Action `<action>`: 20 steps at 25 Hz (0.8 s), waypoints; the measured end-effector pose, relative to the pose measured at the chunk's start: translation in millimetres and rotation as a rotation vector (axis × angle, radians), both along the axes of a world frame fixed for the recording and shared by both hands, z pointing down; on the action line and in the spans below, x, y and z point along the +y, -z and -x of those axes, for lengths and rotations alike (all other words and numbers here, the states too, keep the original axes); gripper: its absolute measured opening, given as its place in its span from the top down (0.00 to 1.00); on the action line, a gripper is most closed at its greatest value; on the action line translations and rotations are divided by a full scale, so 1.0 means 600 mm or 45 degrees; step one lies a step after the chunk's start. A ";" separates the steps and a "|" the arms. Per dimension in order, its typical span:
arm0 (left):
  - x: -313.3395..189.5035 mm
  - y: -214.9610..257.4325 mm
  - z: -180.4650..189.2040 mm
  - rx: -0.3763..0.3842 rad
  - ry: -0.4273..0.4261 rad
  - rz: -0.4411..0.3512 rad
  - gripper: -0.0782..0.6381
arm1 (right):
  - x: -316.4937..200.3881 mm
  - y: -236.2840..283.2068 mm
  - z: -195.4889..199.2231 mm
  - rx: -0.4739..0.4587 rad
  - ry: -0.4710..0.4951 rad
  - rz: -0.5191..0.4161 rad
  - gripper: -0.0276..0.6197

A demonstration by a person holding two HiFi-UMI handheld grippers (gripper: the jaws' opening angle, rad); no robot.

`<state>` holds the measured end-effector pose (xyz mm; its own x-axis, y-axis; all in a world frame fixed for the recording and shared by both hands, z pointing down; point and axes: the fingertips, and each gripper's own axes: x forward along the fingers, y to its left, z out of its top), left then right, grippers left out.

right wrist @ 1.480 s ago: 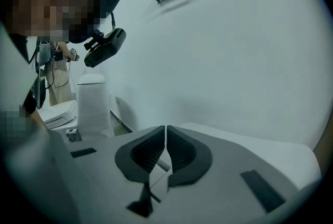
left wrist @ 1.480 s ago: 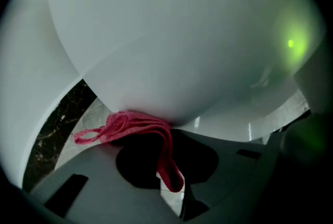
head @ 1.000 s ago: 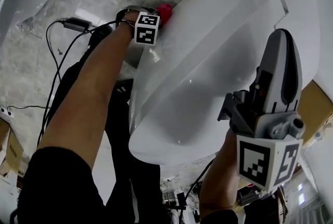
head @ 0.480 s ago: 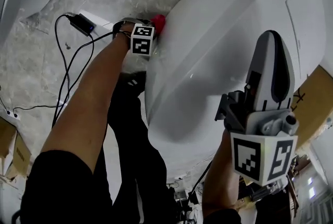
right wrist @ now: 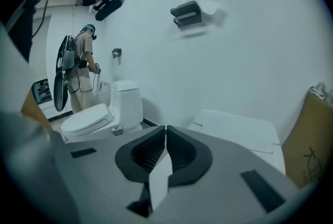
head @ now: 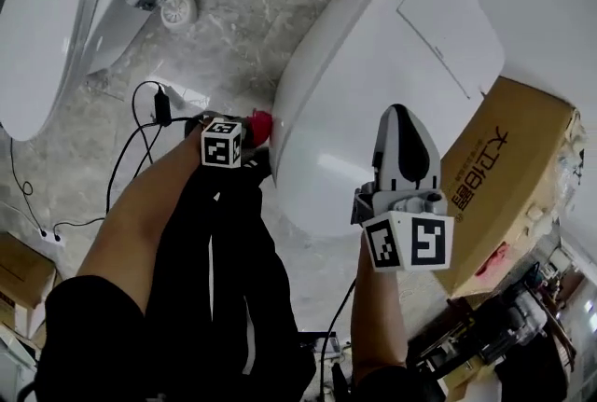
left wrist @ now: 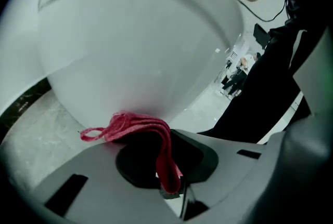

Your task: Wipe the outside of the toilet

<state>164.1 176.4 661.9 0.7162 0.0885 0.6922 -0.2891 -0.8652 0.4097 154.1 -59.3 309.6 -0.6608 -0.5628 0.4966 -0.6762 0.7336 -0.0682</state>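
Observation:
The white toilet (head: 373,83) stands with its lid down in the middle of the head view. My left gripper (head: 250,134) is low at the toilet's left side, shut on a red cloth (head: 260,123). In the left gripper view the red cloth (left wrist: 148,129) hangs folded from the jaws of the left gripper (left wrist: 156,132) and touches the toilet's curved outer wall (left wrist: 140,36) near the floor. My right gripper (head: 399,116) hovers above the toilet's front right, shut and empty; in the right gripper view its tips (right wrist: 165,128) meet with nothing between them.
A cardboard box (head: 508,167) stands close on the toilet's right. A second toilet (head: 47,27) is at the far left, with black cables (head: 140,144) on the marble floor between. A person (right wrist: 83,67) stands by another toilet (right wrist: 104,111) against the far wall.
The head view has pulled back, so the toilet looks smaller. My left gripper with the red cloth has slid down the toilet's left side toward its base. The right gripper stays shut.

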 end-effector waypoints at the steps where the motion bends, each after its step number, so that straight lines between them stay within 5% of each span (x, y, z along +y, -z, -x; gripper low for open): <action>1: 0.001 0.057 0.003 0.039 0.049 -0.023 0.81 | 0.008 0.028 -0.010 0.003 -0.014 0.002 0.90; 9: -0.009 0.522 0.032 0.172 0.237 -0.341 0.81 | 0.098 0.311 -0.104 -0.064 -0.107 -0.088 0.90; 16: -0.086 0.911 0.067 0.471 0.686 -0.650 0.81 | 0.175 0.557 -0.217 -0.189 -0.174 -0.352 0.90; 20: -0.072 1.105 0.077 0.578 0.807 -0.888 0.81 | 0.237 0.653 -0.287 -0.360 -0.263 -0.391 0.90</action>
<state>118.1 133.0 -0.9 0.6975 -0.7097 0.0994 -0.7161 -0.6953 0.0614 326.1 83.1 -82.2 -0.6045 -0.7899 0.1029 -0.7966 0.6003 -0.0714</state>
